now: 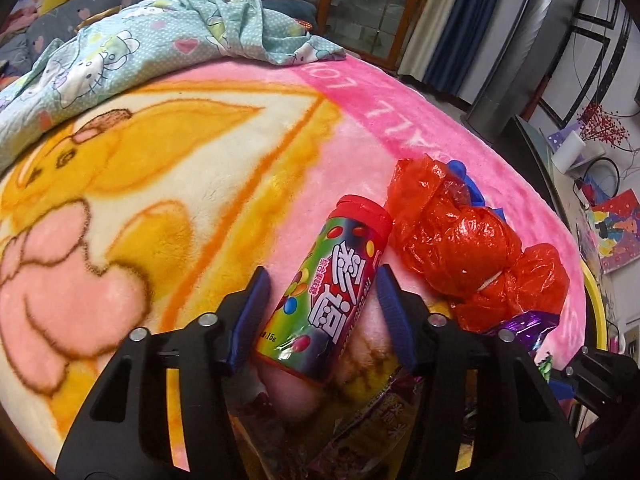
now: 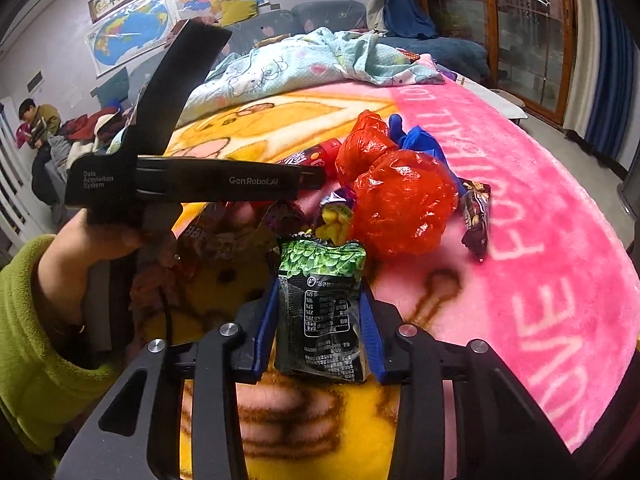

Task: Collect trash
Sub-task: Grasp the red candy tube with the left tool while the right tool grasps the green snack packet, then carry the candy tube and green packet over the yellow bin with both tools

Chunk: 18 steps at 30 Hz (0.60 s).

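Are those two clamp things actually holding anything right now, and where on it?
Yes. The left hand-held gripper pinches the candy tube across its lower body. The right hand-held gripper squeezes the green-and-black snack packet by its side edges.

A pink fleece blanket (image 1: 400, 128) with a yellow cartoon figure spreads beneath me. A pale blue cartoon-cat quilt (image 2: 304, 64) lies rumpled at its far end. On my far left, maps (image 2: 132, 32) hang on the wall above a seated person (image 2: 38, 136). Wood-framed glass doors (image 2: 516, 28) and blue curtains (image 2: 612, 60) stand far right.
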Each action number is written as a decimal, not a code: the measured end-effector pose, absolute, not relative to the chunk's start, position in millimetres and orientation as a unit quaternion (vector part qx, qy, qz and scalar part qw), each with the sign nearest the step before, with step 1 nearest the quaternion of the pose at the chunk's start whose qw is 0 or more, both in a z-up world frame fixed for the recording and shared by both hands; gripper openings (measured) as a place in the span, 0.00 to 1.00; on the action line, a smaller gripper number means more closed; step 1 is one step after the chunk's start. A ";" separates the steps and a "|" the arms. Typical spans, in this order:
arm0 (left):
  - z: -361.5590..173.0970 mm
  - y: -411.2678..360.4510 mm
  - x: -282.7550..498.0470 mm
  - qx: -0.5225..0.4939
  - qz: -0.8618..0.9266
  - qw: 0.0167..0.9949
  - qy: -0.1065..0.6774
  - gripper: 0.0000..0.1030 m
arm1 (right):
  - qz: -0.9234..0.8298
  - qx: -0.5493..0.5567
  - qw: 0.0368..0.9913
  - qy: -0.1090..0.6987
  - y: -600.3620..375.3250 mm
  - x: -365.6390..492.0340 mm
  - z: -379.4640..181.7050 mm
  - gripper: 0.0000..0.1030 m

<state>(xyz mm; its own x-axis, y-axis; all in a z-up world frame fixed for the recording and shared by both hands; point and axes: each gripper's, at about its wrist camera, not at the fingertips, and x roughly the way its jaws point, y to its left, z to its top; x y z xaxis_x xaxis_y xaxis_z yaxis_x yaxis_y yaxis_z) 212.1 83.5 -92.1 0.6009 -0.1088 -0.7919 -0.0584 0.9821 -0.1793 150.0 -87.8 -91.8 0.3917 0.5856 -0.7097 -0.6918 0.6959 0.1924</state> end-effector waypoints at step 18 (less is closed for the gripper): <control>-61.9 90.4 179.3 -0.167 -0.042 0.904 0.391 0.26 | 0.388 -0.041 0.836 0.385 -107.4 142.2 -70.4 0.27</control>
